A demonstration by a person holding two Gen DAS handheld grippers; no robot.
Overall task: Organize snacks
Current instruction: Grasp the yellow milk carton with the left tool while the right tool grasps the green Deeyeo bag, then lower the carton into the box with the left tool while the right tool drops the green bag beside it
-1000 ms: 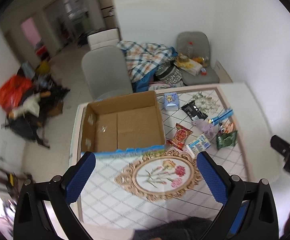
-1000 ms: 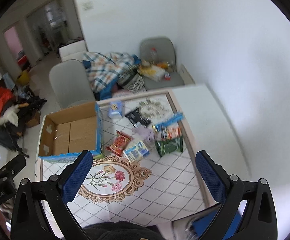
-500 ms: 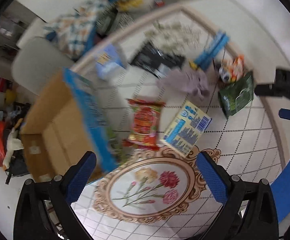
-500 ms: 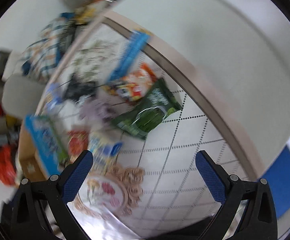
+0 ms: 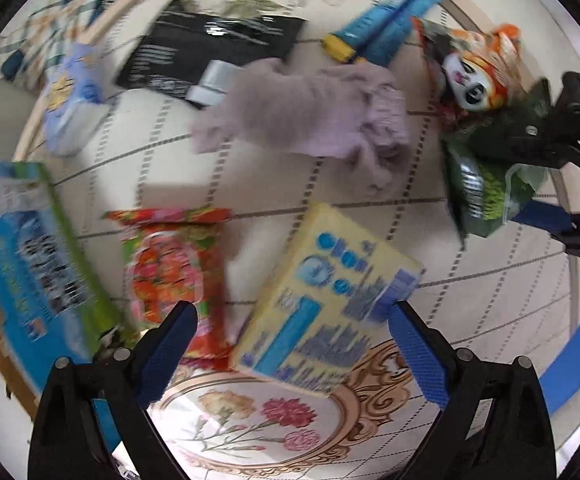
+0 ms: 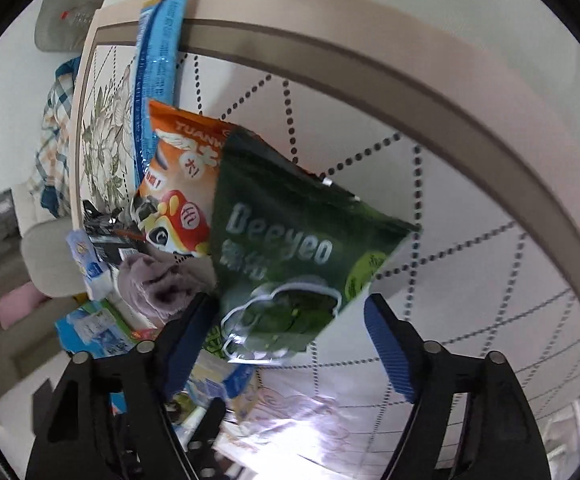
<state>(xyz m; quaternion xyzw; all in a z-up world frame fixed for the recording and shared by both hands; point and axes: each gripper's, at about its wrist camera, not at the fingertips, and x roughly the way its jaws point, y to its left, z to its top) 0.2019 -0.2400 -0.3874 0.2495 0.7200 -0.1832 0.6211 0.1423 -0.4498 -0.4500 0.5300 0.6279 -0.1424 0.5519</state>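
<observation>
My left gripper (image 5: 290,332) is open, low over the table, its fingers either side of a yellow and blue snack pack (image 5: 325,300). A red flowered packet (image 5: 174,268) lies just left of it. My right gripper (image 6: 290,320) is open around the lower end of a dark green snack bag (image 6: 290,248); this gripper (image 5: 545,168) also shows at the right edge of the left wrist view, over the green bag (image 5: 485,192). An orange packet (image 6: 182,176) with a cartoon face lies behind the green bag. The cardboard box's blue printed wall (image 5: 30,264) stands at the left.
A crumpled lilac cloth (image 5: 309,116), a black packet (image 5: 210,52), a long blue packet (image 5: 393,28) and a pale blue pouch (image 5: 70,104) lie further back on the patterned tablecloth (image 5: 489,304). The table's white edge (image 6: 409,40) runs behind the snacks. A grey chair (image 6: 46,264) stands beyond.
Both grippers have dropped from a high view of the room to just above the snacks. The left has closed in on the yellow pack, the right on the green bag.
</observation>
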